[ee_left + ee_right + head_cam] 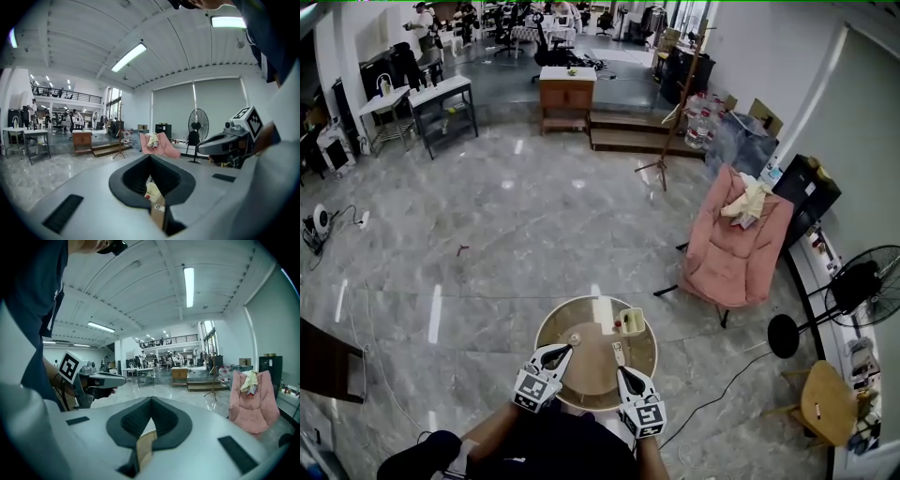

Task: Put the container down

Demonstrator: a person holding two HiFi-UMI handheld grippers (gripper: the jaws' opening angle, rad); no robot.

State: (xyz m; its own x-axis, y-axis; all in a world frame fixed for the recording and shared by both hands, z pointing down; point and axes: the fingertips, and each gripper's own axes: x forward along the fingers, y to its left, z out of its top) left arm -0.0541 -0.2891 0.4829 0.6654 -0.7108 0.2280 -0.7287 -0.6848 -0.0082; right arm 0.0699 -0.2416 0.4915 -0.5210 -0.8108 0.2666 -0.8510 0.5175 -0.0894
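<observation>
A small pale container (631, 322) stands upright near the far right edge of the round wooden table (546, 333). It is apart from both grippers. In the left gripper view the container (153, 191) shows low between the jaws, with a small red thing beside it. My left gripper (563, 349) hovers over the table's near left part, its jaws shut with nothing in them. My right gripper (622, 371) is at the near right edge, also shut and empty. A small pale ball (575, 338) and a flat white strip (618, 353) lie on the tabletop.
A pink chair (731, 244) with cloths on it stands to the right beyond the table. A floor fan (862, 281), a black round stand base (783, 336) and a wooden stool (825, 403) are at the far right. A cable runs across the marble floor.
</observation>
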